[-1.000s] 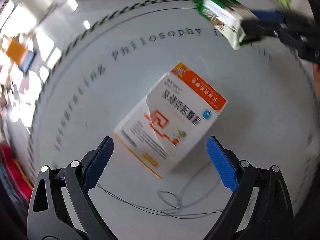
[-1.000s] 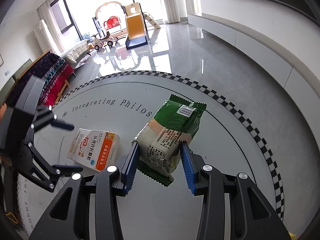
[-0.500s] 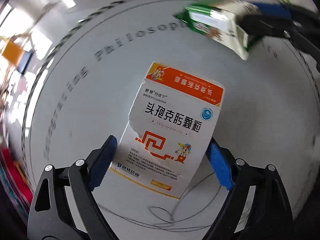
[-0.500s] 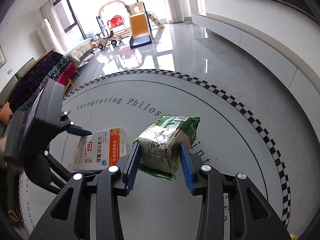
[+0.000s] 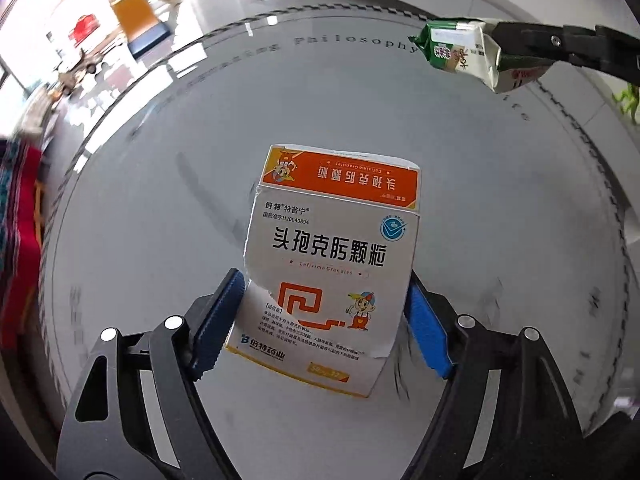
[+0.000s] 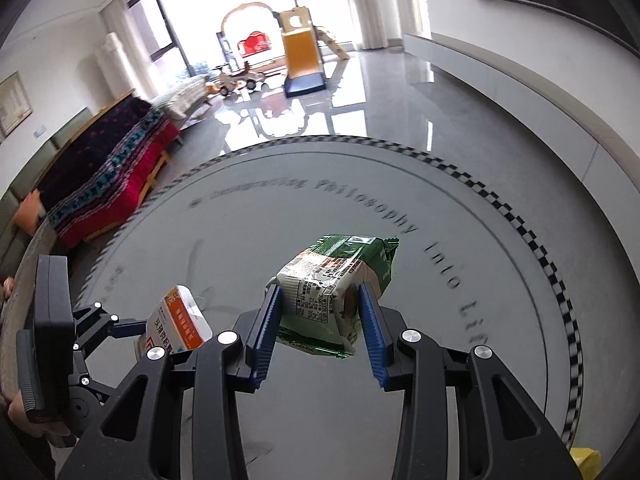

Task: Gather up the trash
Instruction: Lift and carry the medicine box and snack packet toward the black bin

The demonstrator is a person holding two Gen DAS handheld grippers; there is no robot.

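the room is big and bright, with a shiny grey floor (image 6: 400, 92). a toy slide (image 6: 302, 56) stands by the far windows, and a sofa under a red and dark blanket (image 6: 108, 184) runs along the left wall. a round grey rug (image 6: 500, 280) with a checkered edge and curved words lies on the floor under both tools. nothing blocks either tool.

the left gripper (image 5: 324, 320) points down at the rug. its blue fingers (image 5: 218, 320) have just been closing, and a white and orange medicine box (image 5: 332, 256) sits between them. the fingers look like they touch its two sides near the bottom end. the box has black letters, an orange band at the far end, a small cartoon kid, and a torn flap on its front.

the right gripper (image 6: 320, 332) is clamped on a green and white snack bag (image 6: 336, 280), squeezing its near end. the bag is puffy and crinkly and is up off the rug. it shows small print on white, and its green end sticks out forward.
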